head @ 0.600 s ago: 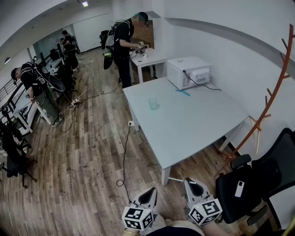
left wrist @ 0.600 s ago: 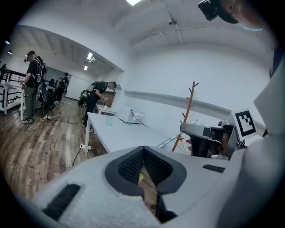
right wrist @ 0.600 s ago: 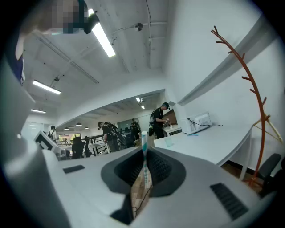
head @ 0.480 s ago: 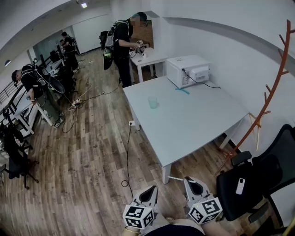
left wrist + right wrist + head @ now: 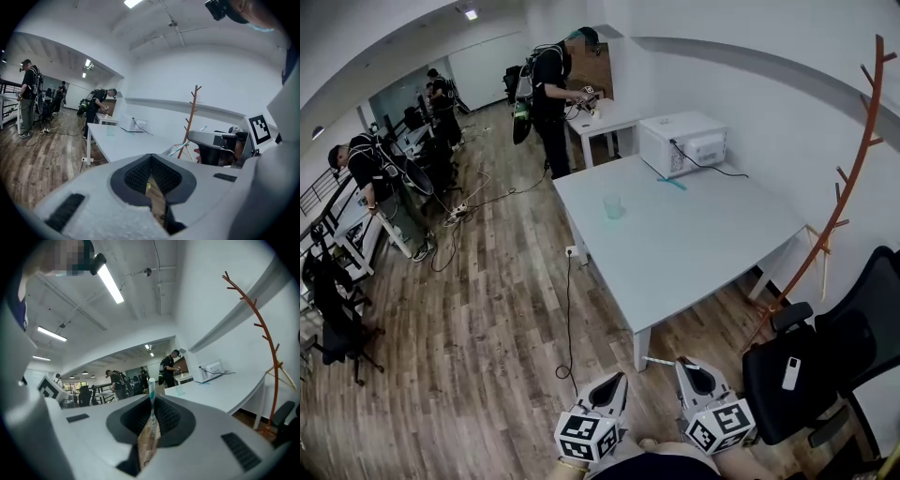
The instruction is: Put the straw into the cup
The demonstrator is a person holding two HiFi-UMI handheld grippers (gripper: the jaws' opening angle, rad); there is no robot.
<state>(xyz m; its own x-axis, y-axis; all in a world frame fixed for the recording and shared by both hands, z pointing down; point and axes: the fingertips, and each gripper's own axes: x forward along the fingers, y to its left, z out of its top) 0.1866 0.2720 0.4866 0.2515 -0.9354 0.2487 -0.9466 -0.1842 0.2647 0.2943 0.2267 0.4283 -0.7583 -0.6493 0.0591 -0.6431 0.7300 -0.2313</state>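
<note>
My right gripper (image 5: 697, 379) is low at the bottom of the head view, short of the white table (image 5: 694, 253), and is shut on a teal-and-white striped straw (image 5: 151, 392). The straw stands up between its jaws in the right gripper view. In the left gripper view the same straw (image 5: 177, 150) sticks out slantwise from the right gripper. Beside it my left gripper (image 5: 607, 397) has its jaws together with nothing in them. The clear teal cup (image 5: 613, 207) stands upright near the table's far left edge, also visible as the cup (image 5: 180, 390) beyond the jaws.
A white microwave (image 5: 683, 143) sits at the table's far end with a teal straw-like stick (image 5: 671, 185) lying in front of it. A black office chair (image 5: 825, 361) and a coat rack (image 5: 844, 187) stand to the right. People work at desks far left; cables cross the wooden floor.
Only the head view has shifted slightly. Both grippers keep their places and their jaws have not moved.
</note>
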